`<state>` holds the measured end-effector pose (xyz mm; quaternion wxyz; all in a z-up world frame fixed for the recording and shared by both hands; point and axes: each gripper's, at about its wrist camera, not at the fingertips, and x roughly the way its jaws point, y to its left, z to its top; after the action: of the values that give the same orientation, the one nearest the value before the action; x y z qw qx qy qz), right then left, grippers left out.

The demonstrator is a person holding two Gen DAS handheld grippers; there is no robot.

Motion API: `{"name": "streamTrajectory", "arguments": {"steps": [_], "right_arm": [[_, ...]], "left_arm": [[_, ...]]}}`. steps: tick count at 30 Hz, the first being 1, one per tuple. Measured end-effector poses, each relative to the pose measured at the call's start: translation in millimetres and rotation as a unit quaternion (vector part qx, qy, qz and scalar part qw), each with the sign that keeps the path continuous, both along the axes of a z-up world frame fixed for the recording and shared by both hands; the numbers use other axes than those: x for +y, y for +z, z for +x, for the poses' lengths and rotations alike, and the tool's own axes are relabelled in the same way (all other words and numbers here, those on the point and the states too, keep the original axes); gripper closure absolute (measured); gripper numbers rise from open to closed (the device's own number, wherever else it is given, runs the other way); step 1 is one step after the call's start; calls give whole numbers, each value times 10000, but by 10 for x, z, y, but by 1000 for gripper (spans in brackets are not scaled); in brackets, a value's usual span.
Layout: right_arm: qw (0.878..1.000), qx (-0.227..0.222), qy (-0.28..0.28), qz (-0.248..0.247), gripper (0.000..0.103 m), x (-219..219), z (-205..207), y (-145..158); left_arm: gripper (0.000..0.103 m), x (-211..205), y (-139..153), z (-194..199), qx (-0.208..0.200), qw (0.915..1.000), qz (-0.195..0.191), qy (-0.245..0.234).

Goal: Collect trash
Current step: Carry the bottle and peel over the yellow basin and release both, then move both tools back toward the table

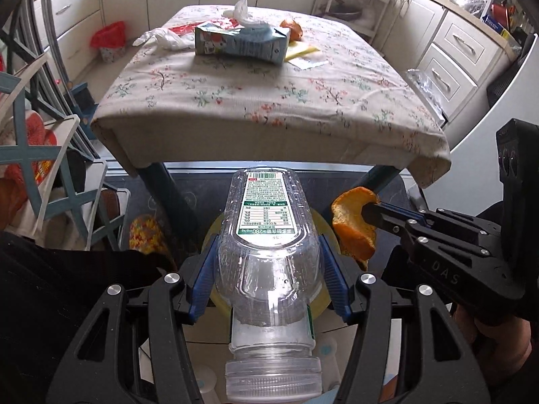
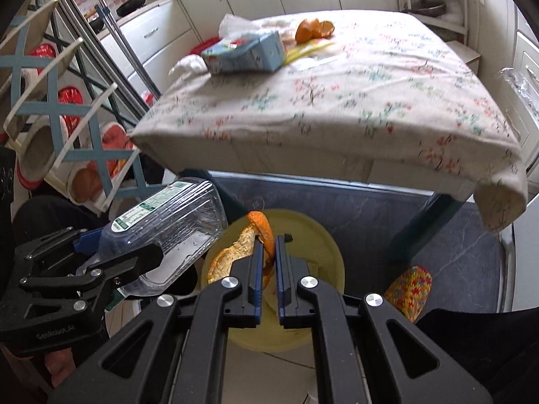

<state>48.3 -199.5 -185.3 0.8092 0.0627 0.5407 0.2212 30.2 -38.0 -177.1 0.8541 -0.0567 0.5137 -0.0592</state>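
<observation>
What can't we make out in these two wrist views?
- Yellow bin: its inside, hidden in both views by the clear bottle and right gripper.
- Bottle label: print too small and upside down, left wrist view.
- Orange peel: lower part hidden between the right gripper's fingers.
- Red wrapper on the table: mostly behind the tissue box.

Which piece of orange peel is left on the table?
On the floral-clothed table, look at the far end, just behind the light-blue tissue box. The curled orange peel lies there beside a flat yellow packet, the only round, bright orange thing.
</observation>
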Motion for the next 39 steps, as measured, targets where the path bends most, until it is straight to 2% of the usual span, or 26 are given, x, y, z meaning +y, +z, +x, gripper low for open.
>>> {"name": "streamTrajectory", "arguments": {"steps": [10, 11, 12, 13, 14, 19, 25, 32, 35, 39], "right_arm": [[9992, 320, 204, -133, 95, 90, -64, -115], [9990, 377, 206, -141, 93, 92, -67, -132], [9989, 411, 194, -149, 86, 90, -66, -142], [9989, 415, 157, -161, 75, 79, -68, -143], [9990, 407, 137, -157, 73, 71, -70, -142], [9994, 313, 13, -122, 72, 33, -63, -100], [9996, -182, -91, -178, 64, 17, -85, 41], [9950, -905, -293, -301, 52, -24, -119, 245], [9929, -1084, -346, -352, 48, -23, -115, 289], [9914, -1203, -356, -379, 47, 4, -115, 323]], "left_arm": [[48, -55, -22, -71, 55, 9999, 115, -51], [47, -56, -15, -80, 43, 9999, 122, -39], [47, -45, -13, -79, 30, 9999, 126, -23], [47, -39, -8, -83, 11, 9999, 139, 0], [46, -35, 7, -90, -25, 9999, 164, 29], [43, -23, 94, -108, -299, 9989, 326, 135], [38, 26, 237, -96, -686, 9963, 399, 340], [31, 72, 322, -68, -908, 9937, 457, 474], [30, 70, 360, -33, -984, 9928, 507, 468], [27, 85, 470, 61, -1167, 9904, 567, 485]]}}
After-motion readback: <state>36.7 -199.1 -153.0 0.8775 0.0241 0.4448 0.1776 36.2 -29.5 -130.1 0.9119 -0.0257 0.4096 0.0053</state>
